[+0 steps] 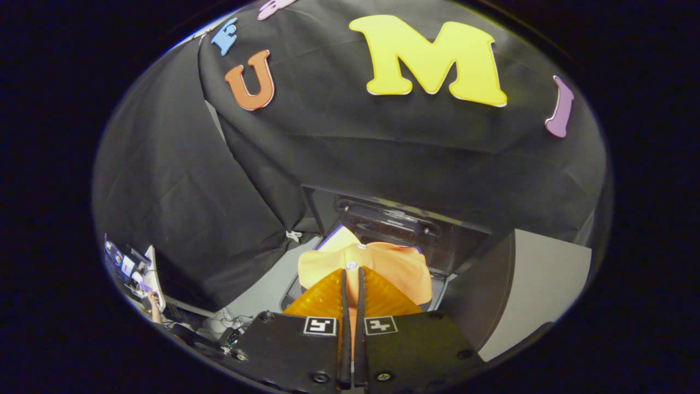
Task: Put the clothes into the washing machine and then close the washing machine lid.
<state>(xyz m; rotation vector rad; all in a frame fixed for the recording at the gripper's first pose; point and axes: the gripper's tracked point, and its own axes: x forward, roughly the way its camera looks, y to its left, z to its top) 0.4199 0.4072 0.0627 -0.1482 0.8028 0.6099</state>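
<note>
An orange garment (pixel 394 268) with a white button is pinched between my fingers and bunches just beyond their tips. My gripper (pixel 353 272) is shut on this cloth, the two fingers almost touching. Behind the garment stands the washing machine (pixel 541 279), its dark lid (pixel 404 227) raised upright at the back. The cloth hangs above the machine's open top, whose opening is mostly hidden by the garment and my fingers.
The booth's black cloth wall (pixel 383 158) rises right behind the machine and wraps around to the left. Far down on the left are a desk with screens (pixel 128 268), cables and a person's hand (pixel 153 301).
</note>
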